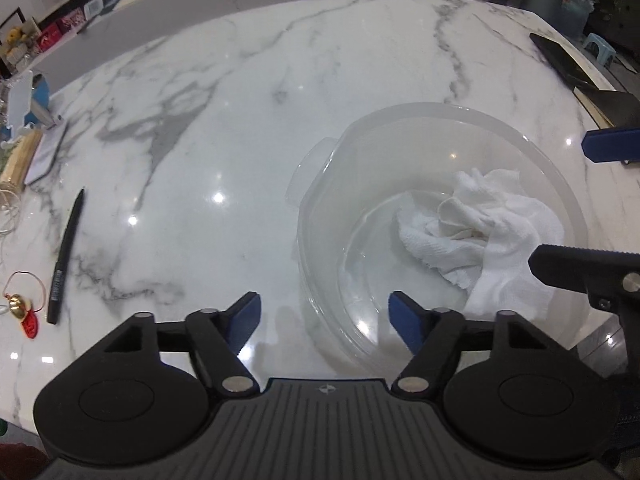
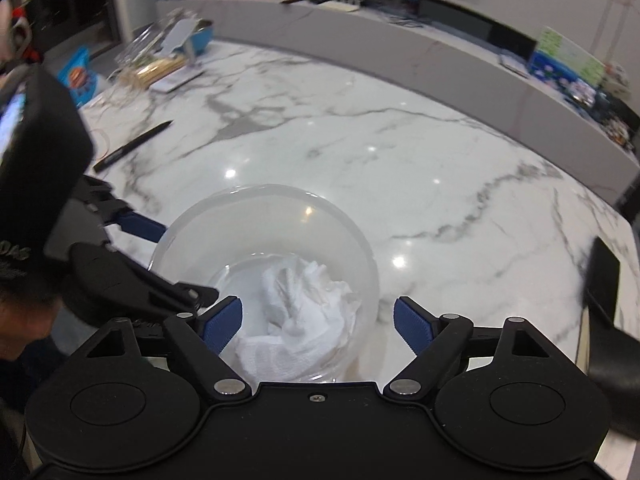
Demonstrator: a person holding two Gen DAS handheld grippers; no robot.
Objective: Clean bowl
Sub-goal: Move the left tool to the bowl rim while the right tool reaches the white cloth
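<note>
A translucent plastic bowl (image 1: 440, 224) sits on the white marble tabletop (image 1: 240, 120), ahead and to the right of the left gripper (image 1: 325, 320), whose two blue-padded fingers are spread wide with nothing between them; its right finger (image 1: 408, 320) hangs over the bowl's near rim while its left finger (image 1: 244, 316) stays over bare marble. Inside the bowl, toward the side away from the left gripper, lies a crumpled white cloth (image 1: 480, 232), bunched up against the bottom and wall. In the right wrist view the same bowl (image 2: 264, 248) lies straight ahead of the right gripper (image 2: 318, 320), its near rim passing under the gap between the fingers, and the cloth (image 2: 304, 320) rests in the near half of the bowl, just ahead of the fingertips. The right gripper is also released, jaws well apart, grasping nothing; whether its left pad touches the cloth I cannot tell. From the left wrist view, the right gripper's fingers reach in from the right edge, one dark finger over the cloth's near corner. To the left of the left gripper, well apart from the bowl, a black pen (image 1: 66, 256) lies on the marble, with a small gold charm on a red cord (image 1: 20, 304) beside it.
</note>
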